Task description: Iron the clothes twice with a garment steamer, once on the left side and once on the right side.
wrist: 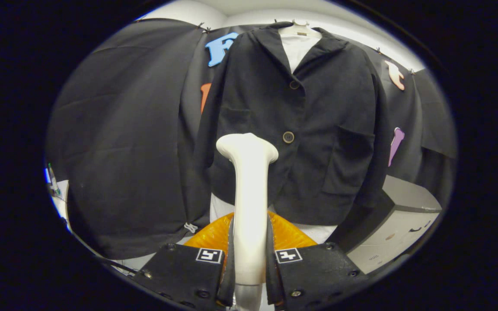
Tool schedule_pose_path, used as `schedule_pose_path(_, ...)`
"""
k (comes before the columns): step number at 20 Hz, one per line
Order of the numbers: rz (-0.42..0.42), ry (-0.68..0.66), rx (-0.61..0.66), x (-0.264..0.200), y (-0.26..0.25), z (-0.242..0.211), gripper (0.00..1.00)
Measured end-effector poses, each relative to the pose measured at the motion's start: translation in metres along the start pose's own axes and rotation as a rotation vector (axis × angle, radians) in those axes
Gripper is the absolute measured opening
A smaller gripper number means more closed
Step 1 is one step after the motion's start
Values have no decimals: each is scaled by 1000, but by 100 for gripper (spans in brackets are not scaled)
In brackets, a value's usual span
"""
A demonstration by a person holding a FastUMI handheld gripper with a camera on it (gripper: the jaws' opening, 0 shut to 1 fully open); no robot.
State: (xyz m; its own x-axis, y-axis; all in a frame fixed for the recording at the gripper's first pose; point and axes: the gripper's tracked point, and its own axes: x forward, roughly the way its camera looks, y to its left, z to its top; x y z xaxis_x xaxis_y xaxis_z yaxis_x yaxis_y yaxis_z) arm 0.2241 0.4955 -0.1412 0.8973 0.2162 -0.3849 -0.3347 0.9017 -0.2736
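Here the gripper (249, 263) is clenched on the steamer (249, 190): both fingers press against the sides of its white handle, one on each side, low down near the handle's base. The steamer stands upright between the fingers and rises ahead of them, its rounded head (247, 147) widening at the top.

The jacket (309, 129) hangs beyond the steamer on a hanger (299, 26), front toward the gripper, with a white shirt (297, 49) showing at the open collar. Two buttons run down its front; the lower button (288, 137) sits just beside the steamer's head, a little to its right. The head overlaps the jacket's lower front, left of the button line; whether it touches the cloth I cannot tell. The jacket's hem (301, 218) ends above the fingers, and a strip of white fabric shows below it.

An orange ribbed thing (290, 235) lies just behind the fingers, on both sides of the handle, under the hem. A grey box (398, 224) stands to the right of the jacket, near its right sleeve. Black cloth (123, 142) hangs as the wall behind and to the left of the jacket.
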Motion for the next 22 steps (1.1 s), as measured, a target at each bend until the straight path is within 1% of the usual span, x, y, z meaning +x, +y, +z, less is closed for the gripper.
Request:
schedule_pose_path(7,6,89,-21,9,12,-41,31)
schedule_pose_path(14,14,197,-5,4,11,-47,31)
schedule_pose_path(17,21,183,27,3,12,-40,31)
schedule_pose_path(22,0,96,100,3,9,-24,31)
